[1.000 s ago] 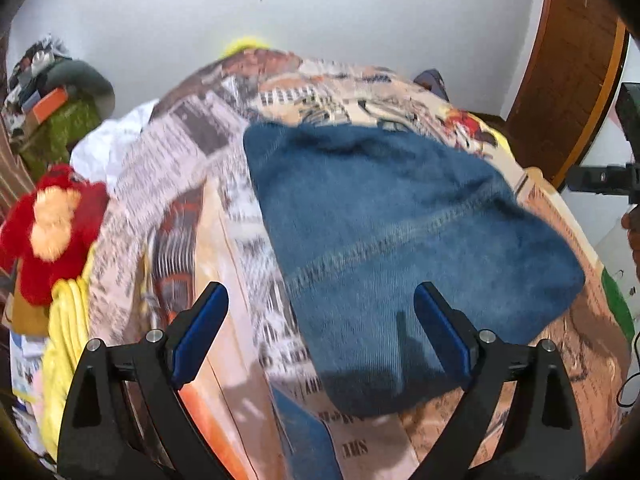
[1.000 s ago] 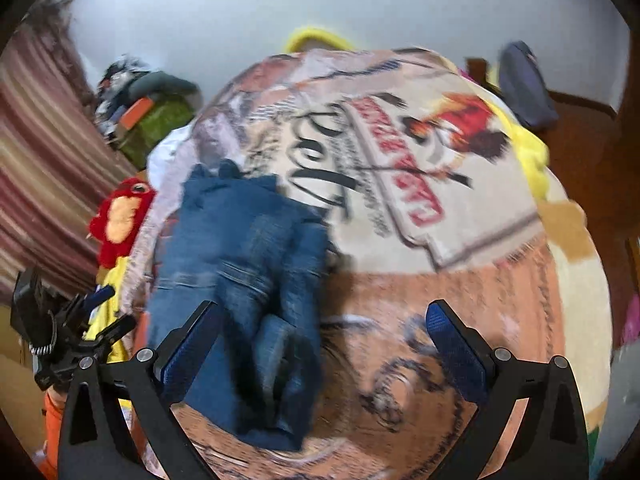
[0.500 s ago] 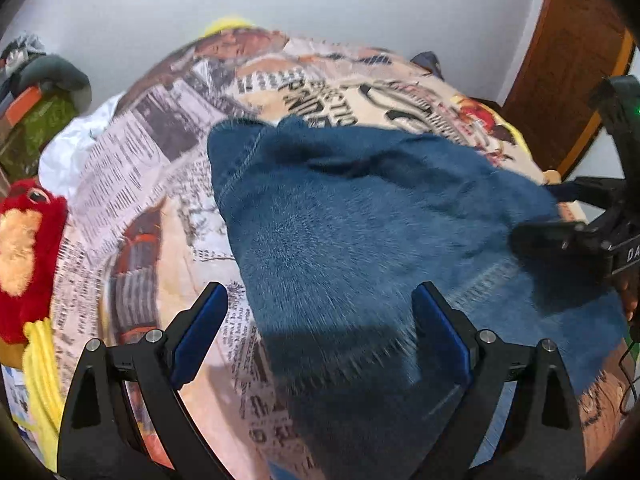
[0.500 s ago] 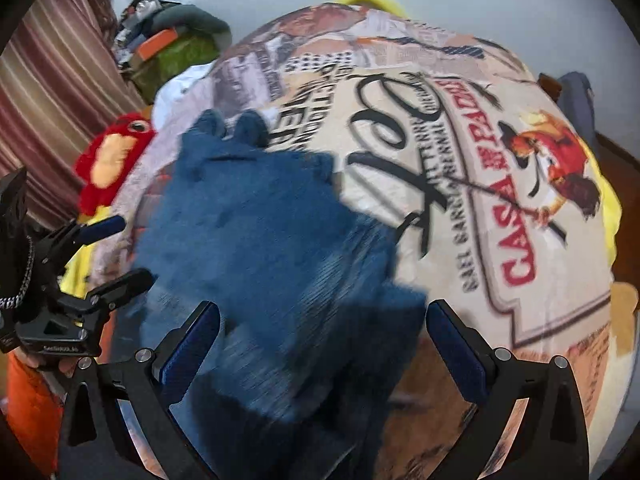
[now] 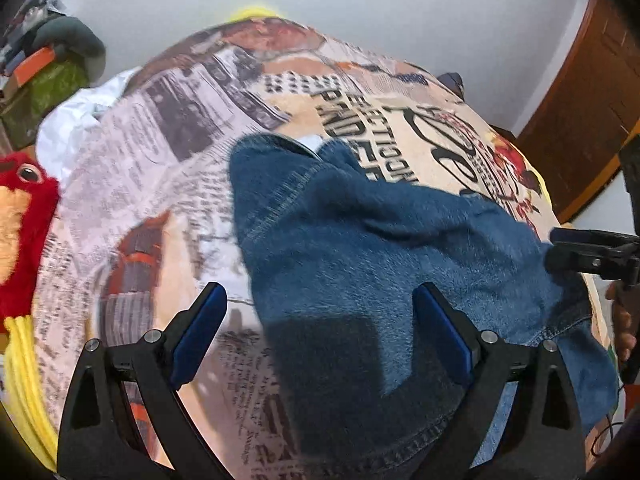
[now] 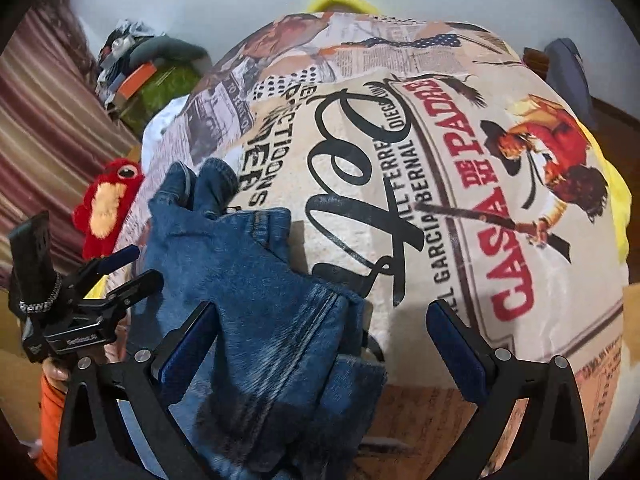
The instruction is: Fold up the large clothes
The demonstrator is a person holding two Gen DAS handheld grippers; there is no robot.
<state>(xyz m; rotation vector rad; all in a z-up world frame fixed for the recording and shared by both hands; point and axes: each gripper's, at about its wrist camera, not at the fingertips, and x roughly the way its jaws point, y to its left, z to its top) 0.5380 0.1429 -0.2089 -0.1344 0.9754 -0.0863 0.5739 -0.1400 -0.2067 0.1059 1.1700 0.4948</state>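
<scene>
One folded pair of blue denim jeans (image 5: 360, 264) lies on a bed covered by a printed blanket with newspaper and poster motifs (image 6: 440, 184), the coarse cloth bunched into a thick, uneven pad with stitched seams and two rounded ends at its far edge. In the right wrist view the jeans (image 6: 256, 304) sit on the near left part of the blanket, beside large black script and red block letters reading "CASA DE MI PADRE", with smaller black words "GARCIA BERNAL" and "DIEGO" along a curved border. A red and orange plush toy (image 6: 106, 210) rests at the left edge of the bed, and a pile of clutter with a green bundle (image 6: 156, 84) stands farther back against the pale wall. A brown wooden door (image 5: 580, 112) shows at the far right in the left wrist view. The left gripper (image 5: 320, 334) hangs over the near end of the jeans with its blue-padded black fingers spread wide, gripping nothing. The right gripper (image 6: 322, 354) likewise has its fingers wide apart above the jeans' near right edge, holding nothing; whether either pad touches the denim cannot be told.
</scene>
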